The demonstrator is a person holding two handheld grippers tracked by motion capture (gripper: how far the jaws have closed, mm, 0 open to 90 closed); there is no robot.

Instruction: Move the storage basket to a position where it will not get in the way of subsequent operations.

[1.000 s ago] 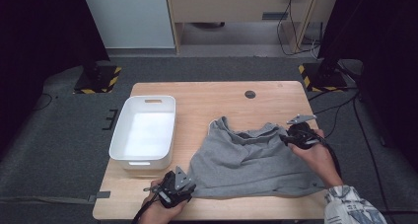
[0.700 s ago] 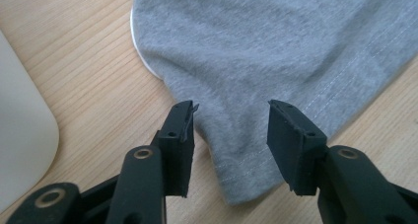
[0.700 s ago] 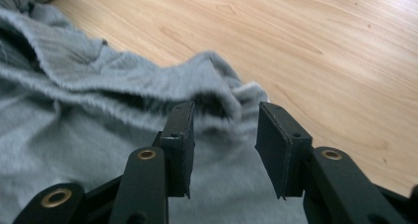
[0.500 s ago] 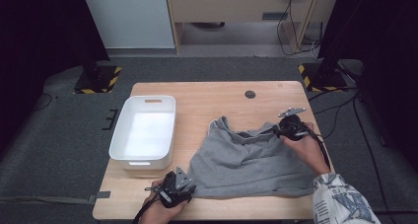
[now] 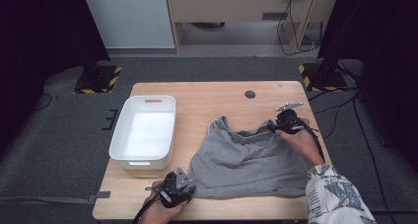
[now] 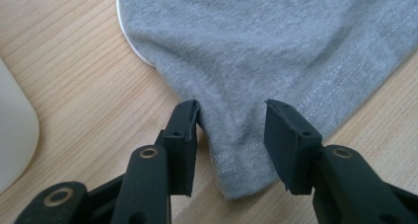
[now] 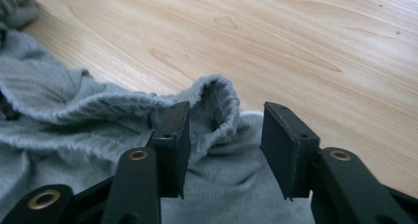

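At lower centre of the high view, the grey garment (image 5: 249, 162) lies on the surface (image 5: 207, 98), both the left tool (image 6: 230, 130) and right tool (image 7: 224, 135) spread around its edges.

High view overhead, facing forward and down on table (image 5: 207, 98), gripper views close, low along jaws, all sharing grey garment (image 5: 249, 160).
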